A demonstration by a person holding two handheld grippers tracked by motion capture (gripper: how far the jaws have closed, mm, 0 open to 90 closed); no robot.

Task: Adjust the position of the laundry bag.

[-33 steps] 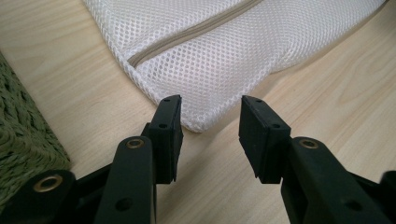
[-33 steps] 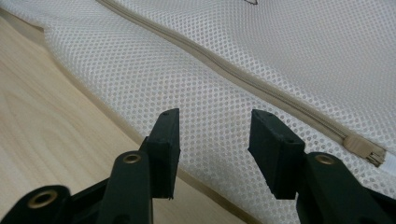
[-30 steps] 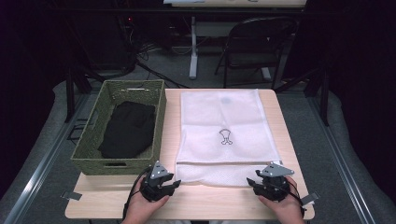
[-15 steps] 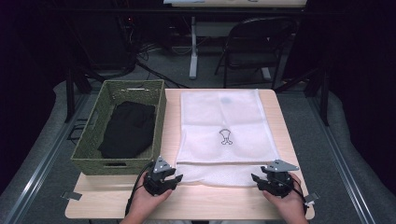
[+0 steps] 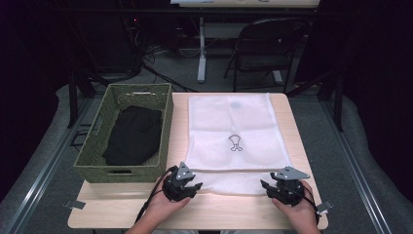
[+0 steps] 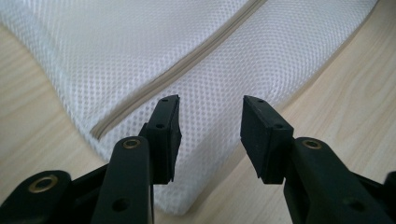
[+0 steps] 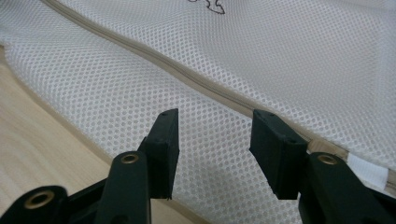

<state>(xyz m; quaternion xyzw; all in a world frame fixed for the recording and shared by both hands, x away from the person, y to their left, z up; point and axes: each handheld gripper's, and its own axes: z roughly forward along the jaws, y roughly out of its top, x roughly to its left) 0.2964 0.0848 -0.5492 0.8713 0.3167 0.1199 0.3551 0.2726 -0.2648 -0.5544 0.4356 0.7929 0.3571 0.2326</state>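
One white mesh laundry bag [image 5: 236, 141] lies flat on the right half of the wooden table [image 5: 234, 214], its long side running away from you and its near edge lying between your two hands. A beige zipper [image 6: 187, 67] crosses the mesh a little way in from that near edge, and a small dark printed figure [image 5: 235, 143] sits at the middle of the bag. Your left gripper [image 5: 187, 187] hovers low at the bag's near left corner, tilted forward and pointing inward across the corner; its jaws stand apart with only mesh showing beyond the gap, nothing pinched, and they have just been opening a little. Your right gripper [image 5: 272, 187] sits at the near right corner, held level with its grey plate on top and angled in toward the bag; its jaws are spread too, have just been closing slightly, and nothing is pressed between them, the mesh simply lying under and ahead of the tips near the zipper's end. Both forearms come in from the near table edge, one hand on each gripper. To the left of the bag, just beside it, stands one green woven basket [image 5: 95, 161] holding one folded black garment [image 5: 134, 134]. Beyond the table stands one dark folding chair [image 5: 265, 51].
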